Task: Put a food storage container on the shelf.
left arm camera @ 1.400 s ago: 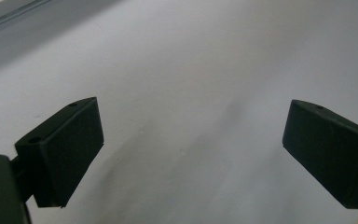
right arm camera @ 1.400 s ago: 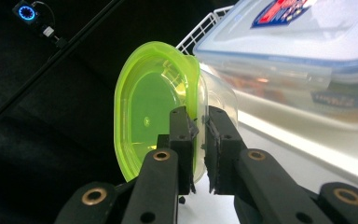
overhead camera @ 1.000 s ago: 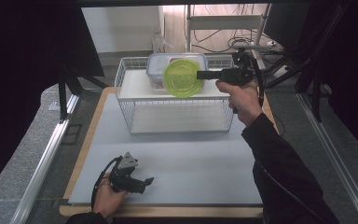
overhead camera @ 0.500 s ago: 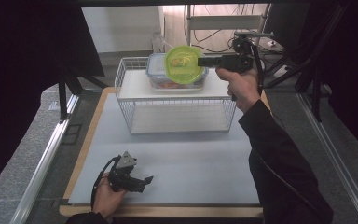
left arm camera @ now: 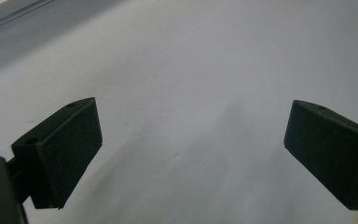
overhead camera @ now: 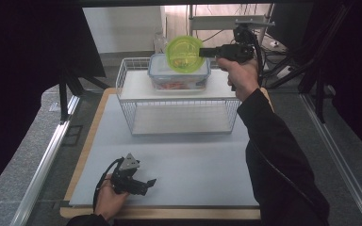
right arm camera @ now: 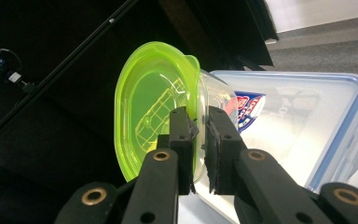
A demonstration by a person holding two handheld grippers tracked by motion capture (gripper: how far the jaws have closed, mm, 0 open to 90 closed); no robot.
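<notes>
A round clear tub with a lime-green lid [overhead camera: 184,53] hangs tipped on its side in the air above the rack. My right gripper [overhead camera: 203,52] is shut on its rim. In the right gripper view the two jaws [right arm camera: 198,122] pinch the lid's edge and the clear wall of the tub [right arm camera: 154,107]. Just below and behind it is a clear rectangular box with a blue-rimmed lid [overhead camera: 179,77] [right arm camera: 307,121], standing on the top shelf of a white wire rack [overhead camera: 179,113]. My left gripper [overhead camera: 148,183] rests open on the grey mat near the front left, with nothing between its jaws [left arm camera: 191,149].
The grey mat [overhead camera: 193,160] lies on a wooden board with bare room in front of the rack. A metal rail [overhead camera: 47,155] runs along the left side. Dark frames, stands and cables crowd the back right [overhead camera: 287,52].
My right gripper has lifted the green-lidded tub up and farther back, from in front of the box to above it. The left gripper has stayed put.
</notes>
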